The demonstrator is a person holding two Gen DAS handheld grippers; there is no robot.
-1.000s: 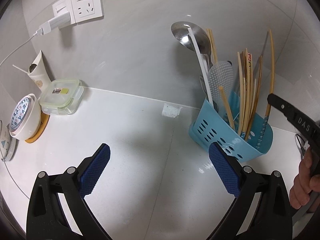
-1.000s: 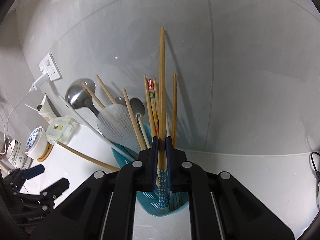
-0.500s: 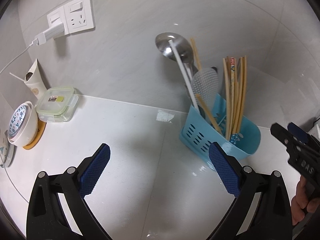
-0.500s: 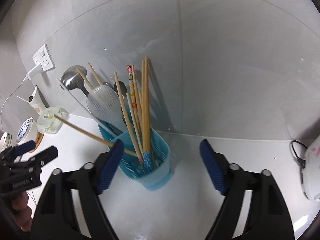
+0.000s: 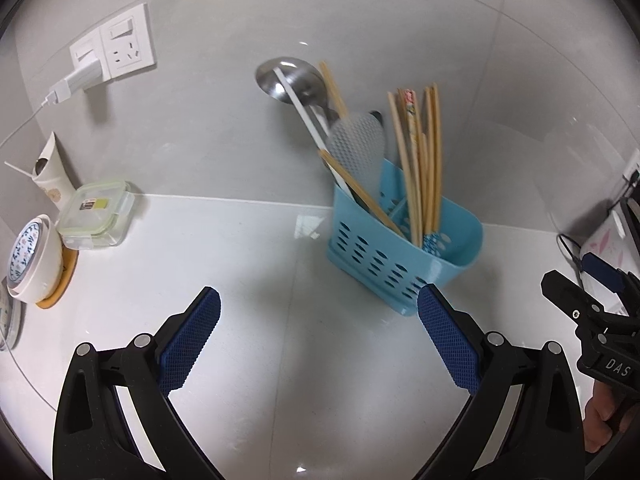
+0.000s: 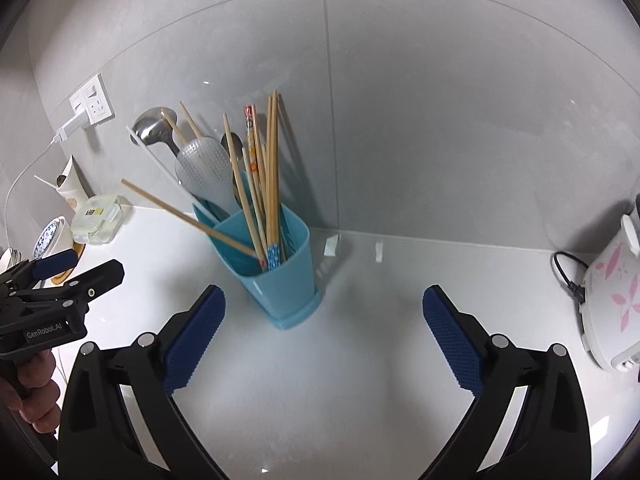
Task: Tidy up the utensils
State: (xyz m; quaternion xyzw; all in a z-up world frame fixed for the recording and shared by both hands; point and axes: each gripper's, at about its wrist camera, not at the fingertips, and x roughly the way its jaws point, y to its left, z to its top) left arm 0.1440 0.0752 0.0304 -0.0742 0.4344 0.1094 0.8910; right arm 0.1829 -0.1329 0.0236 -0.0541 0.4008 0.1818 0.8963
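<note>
A light blue utensil holder (image 5: 404,256) (image 6: 280,276) stands on the white counter by the wall. It holds several wooden chopsticks (image 5: 424,160) (image 6: 270,176), a steel ladle (image 5: 292,80) (image 6: 154,130) and a clear rice paddle (image 5: 358,148) (image 6: 206,174). One chopstick (image 6: 188,218) leans out to the left. My left gripper (image 5: 320,340) is open with bare counter between its fingers, in front of the holder. My right gripper (image 6: 324,332) hangs back from the holder, its jaws opening wide with nothing between them.
At the left stand a lidded glass food box (image 5: 96,216), a white patterned bowl on a coaster (image 5: 34,264) and a paper cup (image 5: 50,172). A wall socket with a plugged charger (image 5: 112,52) sits above. A white rice cooker with a cord (image 6: 612,300) stands at the right.
The right gripper let go of the chopstick it was shut on, opened wide and drew back from the holder. The left gripper also backed away, so the holder looks smaller.
</note>
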